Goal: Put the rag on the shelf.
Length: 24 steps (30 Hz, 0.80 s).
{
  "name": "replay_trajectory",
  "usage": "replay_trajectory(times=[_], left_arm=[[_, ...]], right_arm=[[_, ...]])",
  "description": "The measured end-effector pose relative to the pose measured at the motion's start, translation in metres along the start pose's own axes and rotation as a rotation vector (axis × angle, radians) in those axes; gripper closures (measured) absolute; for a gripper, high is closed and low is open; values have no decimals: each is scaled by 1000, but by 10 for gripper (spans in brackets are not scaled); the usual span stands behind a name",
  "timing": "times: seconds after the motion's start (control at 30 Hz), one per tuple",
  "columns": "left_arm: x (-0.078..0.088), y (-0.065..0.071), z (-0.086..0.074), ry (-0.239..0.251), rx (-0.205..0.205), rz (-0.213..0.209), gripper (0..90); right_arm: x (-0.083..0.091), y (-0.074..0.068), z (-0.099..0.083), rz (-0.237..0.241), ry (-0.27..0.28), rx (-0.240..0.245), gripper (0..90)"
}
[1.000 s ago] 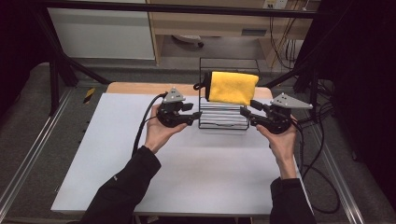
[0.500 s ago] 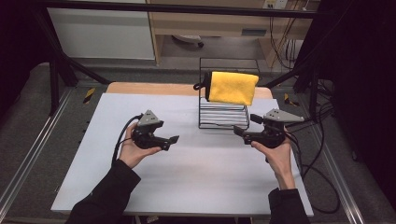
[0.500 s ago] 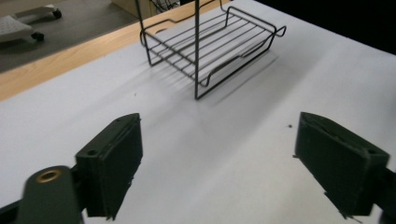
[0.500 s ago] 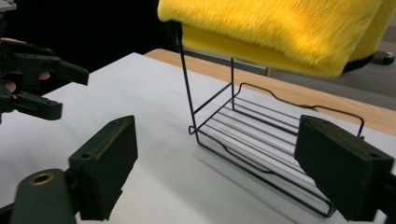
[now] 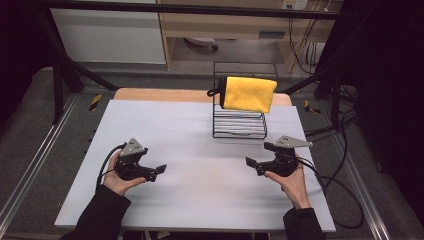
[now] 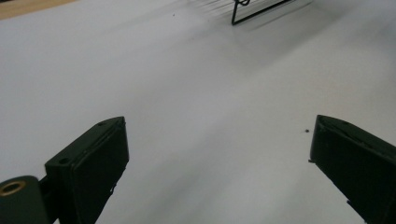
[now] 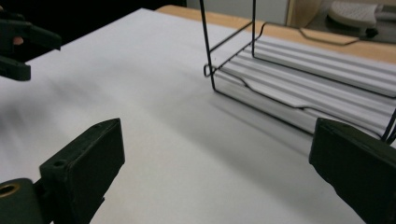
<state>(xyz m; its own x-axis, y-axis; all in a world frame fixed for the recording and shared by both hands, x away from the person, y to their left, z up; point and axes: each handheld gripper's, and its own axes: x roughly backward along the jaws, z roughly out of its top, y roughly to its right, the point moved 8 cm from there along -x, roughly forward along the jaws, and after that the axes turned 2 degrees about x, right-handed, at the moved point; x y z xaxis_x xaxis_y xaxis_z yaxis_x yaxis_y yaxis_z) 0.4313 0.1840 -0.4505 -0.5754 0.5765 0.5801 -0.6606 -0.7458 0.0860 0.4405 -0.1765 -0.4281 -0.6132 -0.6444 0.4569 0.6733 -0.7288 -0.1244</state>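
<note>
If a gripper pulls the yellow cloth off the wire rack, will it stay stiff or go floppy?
Probably floppy: the yellow cloth drapes folded over the top bar of the wire rack. It looks light and soft, so it should not slip much. The thin rack might tip or slide when tugged.

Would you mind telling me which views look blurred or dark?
Left gripper view: rack at the top smeared by blur, fingers sharp. Right gripper view: table streaked at left, rack fairly crisp. High view: surroundings dark, table evenly lit.
</note>
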Motion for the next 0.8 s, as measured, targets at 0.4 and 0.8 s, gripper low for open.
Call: replay_trajectory(times=[0.4, 0.8], left_arm=[[21, -20, -47, -9, 16, 26, 57], [22, -23, -66, -16, 15, 25, 66]], right_arm=[[4, 7, -54, 14, -78, -21, 6], [14, 9, -80, 30, -91, -47, 6]])
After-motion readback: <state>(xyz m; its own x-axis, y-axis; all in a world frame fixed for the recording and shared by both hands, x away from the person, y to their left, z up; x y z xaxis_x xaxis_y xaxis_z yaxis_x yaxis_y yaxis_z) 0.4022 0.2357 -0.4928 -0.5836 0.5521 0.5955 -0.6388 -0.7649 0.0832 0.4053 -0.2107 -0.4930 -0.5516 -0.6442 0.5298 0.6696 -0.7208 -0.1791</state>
